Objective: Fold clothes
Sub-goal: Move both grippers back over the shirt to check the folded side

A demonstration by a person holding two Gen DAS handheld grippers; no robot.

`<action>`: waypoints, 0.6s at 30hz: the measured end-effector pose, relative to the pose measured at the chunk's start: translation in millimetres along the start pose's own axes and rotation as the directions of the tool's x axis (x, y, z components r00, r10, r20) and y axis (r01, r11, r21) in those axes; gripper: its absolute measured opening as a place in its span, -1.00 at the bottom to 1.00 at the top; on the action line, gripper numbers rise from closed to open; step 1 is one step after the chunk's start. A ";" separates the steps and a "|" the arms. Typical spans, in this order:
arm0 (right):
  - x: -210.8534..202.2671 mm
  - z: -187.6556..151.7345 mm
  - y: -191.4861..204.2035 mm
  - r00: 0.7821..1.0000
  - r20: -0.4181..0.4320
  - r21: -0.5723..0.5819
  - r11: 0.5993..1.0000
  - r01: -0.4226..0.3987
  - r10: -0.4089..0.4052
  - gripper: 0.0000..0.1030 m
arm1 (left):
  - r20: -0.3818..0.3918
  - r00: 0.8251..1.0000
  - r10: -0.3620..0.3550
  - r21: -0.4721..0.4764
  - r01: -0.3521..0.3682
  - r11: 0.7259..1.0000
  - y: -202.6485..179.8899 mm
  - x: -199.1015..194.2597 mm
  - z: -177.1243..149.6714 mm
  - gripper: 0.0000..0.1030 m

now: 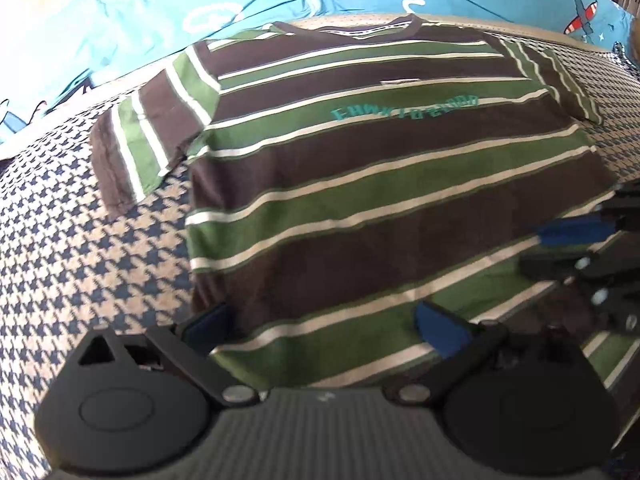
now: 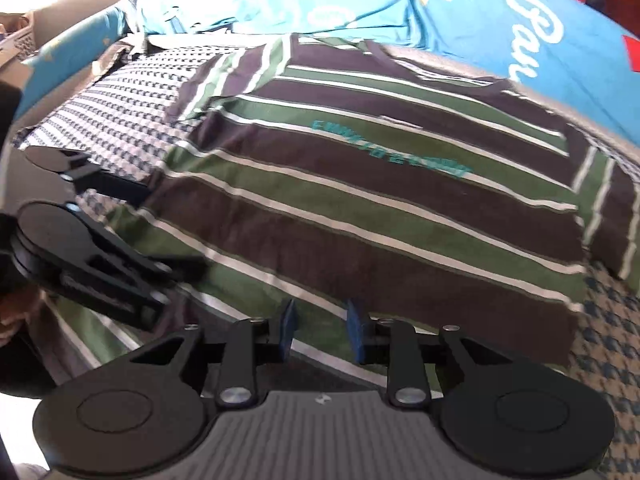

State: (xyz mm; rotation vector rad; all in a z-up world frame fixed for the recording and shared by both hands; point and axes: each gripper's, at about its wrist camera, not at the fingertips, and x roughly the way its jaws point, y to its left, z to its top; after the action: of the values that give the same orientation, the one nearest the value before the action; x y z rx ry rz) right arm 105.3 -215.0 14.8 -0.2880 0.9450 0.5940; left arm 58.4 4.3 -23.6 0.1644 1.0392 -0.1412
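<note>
A T-shirt (image 1: 360,184) with brown, green and white stripes and teal lettering lies flat on the bed, its collar at the far side. My left gripper (image 1: 324,330) is open wide over the near hem, one blue pad (image 1: 208,326) at the shirt's left edge. The right gripper (image 1: 560,248) shows at the right edge of this view, over the hem. In the right wrist view the shirt (image 2: 380,208) fills the middle. My right gripper (image 2: 322,330) is open a little above the near hem, with cloth showing in the gap and no pad pressing on it. The left gripper (image 2: 174,232) reaches in from the left.
The shirt rests on a blue-and-beige houndstooth bed cover (image 1: 80,248). Bright blue bedding (image 1: 168,8) with white script and plane prints lies along the far side. A pale box (image 2: 28,36) stands at the far left, and a hand (image 2: 12,312) shows at the left edge.
</note>
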 end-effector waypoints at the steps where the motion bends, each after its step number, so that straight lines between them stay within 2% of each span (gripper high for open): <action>1: -1.5 -1.4 -3.1 1.000 -0.001 0.012 1.000 0.016 -0.016 -0.52 | 0.000 1.000 0.004 -0.002 -0.004 1.000 1.9 -0.9 -1.6 1.00; 4: -5.2 -6.5 -13.0 0.997 -0.004 0.054 0.995 0.082 -0.081 -0.55 | 0.000 1.000 0.016 -0.006 -0.016 1.000 7.8 -3.8 -6.3 1.00; 7: -10.5 -11.9 -24.4 0.994 -0.009 0.104 0.989 0.108 -0.108 -0.60 | -0.013 1.000 0.015 -0.044 -0.016 0.999 16.9 -5.2 -11.5 1.00; 9: -14.0 -16.3 -32.7 0.993 -0.008 0.139 0.983 0.118 -0.118 -0.60 | -0.027 1.000 0.000 -0.089 -0.002 0.996 26.3 -5.8 -14.4 1.00; 12: -19.7 -22.0 -44.1 0.991 -0.008 0.190 0.973 0.135 -0.136 -0.62 | -0.032 0.999 0.013 -0.100 -0.016 0.995 33.0 -9.1 -19.6 1.00; 18: -34.1 -36.7 -58.2 0.986 -0.006 0.280 0.947 0.159 -0.164 -0.80 | -0.045 0.998 0.044 -0.138 -0.050 0.989 44.0 -15.7 -31.6 1.00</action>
State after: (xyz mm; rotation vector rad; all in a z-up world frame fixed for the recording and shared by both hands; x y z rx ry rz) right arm 100.0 -291.3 21.0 -0.1051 0.9646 0.3061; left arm 32.4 54.3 -22.7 0.0654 1.0821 -0.0226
